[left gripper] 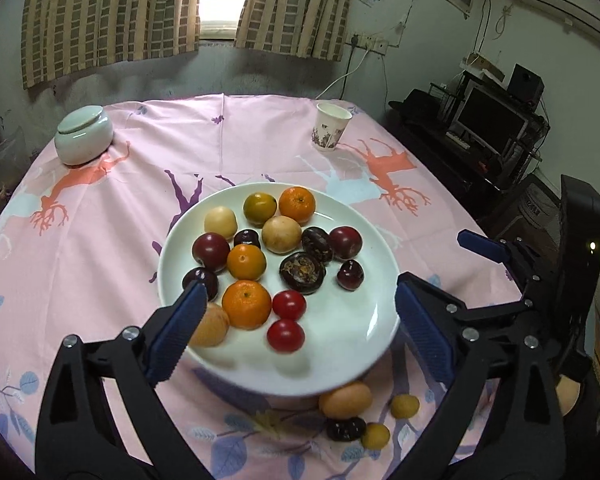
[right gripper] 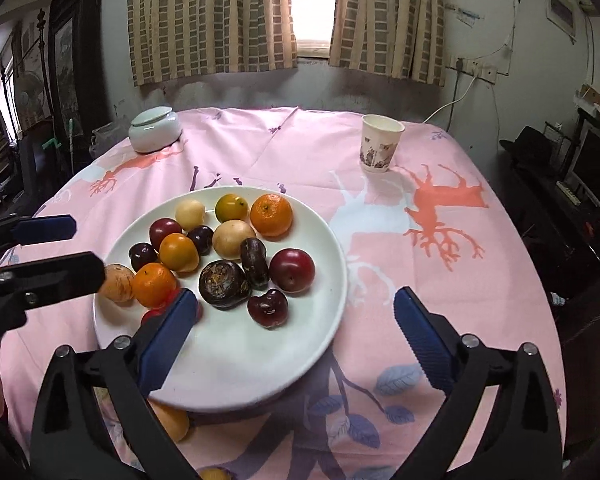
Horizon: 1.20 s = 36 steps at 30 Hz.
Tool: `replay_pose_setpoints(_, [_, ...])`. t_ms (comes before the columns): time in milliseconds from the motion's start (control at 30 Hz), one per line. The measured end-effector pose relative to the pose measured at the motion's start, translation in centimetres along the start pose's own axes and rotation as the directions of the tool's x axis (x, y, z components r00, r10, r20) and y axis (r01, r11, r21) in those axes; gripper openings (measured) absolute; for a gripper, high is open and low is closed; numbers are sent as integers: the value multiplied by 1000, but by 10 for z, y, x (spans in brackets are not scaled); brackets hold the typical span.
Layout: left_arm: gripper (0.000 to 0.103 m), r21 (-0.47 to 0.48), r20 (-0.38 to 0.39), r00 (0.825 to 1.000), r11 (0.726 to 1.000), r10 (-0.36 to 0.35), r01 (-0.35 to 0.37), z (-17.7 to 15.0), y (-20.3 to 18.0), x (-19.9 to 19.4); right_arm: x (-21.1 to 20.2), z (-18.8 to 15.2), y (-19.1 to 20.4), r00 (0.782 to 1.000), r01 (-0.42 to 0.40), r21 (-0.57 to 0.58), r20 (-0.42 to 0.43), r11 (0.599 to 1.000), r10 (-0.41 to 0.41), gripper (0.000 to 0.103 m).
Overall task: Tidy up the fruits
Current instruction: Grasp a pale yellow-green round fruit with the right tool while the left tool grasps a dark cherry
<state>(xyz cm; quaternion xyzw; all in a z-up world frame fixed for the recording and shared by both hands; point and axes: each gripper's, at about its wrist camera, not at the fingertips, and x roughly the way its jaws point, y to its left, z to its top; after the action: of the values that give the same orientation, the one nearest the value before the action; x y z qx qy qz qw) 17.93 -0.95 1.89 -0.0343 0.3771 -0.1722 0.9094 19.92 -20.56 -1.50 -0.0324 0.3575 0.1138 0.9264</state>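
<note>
A white plate [left gripper: 340, 340] [right gripper: 236, 368] on the pink tablecloth holds several fruits: oranges [left gripper: 246, 304], plums [left gripper: 211, 251], red tomatoes [left gripper: 286, 335], pale round fruits [left gripper: 281, 234] and dark water chestnuts [left gripper: 302, 271] [right gripper: 223, 284]. Loose fruits lie on the cloth in front of the plate: a tan fruit [left gripper: 345, 400], small yellow ones [left gripper: 404, 406] and a dark one [left gripper: 345, 429]. My left gripper [left gripper: 296, 328] is open and empty above the plate's near part. My right gripper [right gripper: 296, 328] is open and empty over the plate's right edge; it shows at the right of the left wrist view [left gripper: 500, 256].
A pale green lidded jar [left gripper: 84, 134] [right gripper: 155, 129] stands at the table's far left. A patterned paper cup [left gripper: 330, 126] [right gripper: 380, 143] stands at the far right. Curtains and a wall lie behind the table. A desk with a monitor [left gripper: 492, 120] is to the right.
</note>
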Motion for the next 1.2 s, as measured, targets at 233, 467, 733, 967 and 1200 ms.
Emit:
replay_pose_setpoints(233, [101, 14, 42, 999, 1000, -9, 9, -70, -5, -53, -60, -57, 8, 999, -38, 17, -34, 999, 39, 102])
replay_pose_setpoints(467, [101, 43, -14, 996, 996, 83, -82, -124, -5, -56, -74, -106, 36, 993, -88, 2, -84, 996, 88, 102])
replay_pose_setpoints(733, [101, 12, -27, 995, 995, 99, -99, -136, 7, -64, -41, -113, 38, 983, -83, 29, -159, 996, 87, 62])
replay_pose_setpoints(967, [101, 6, -52, 996, 998, 70, -69, -139, 7, -59, -9, -117, 37, 964, -119, 60, -232, 991, 130, 33])
replay_pose_setpoints(1200, [101, 29, -68, 996, 998, 62, -60, -131, -9, -33, -35, -115, 43, 972, -130, 49, -192, 990, 137, 27])
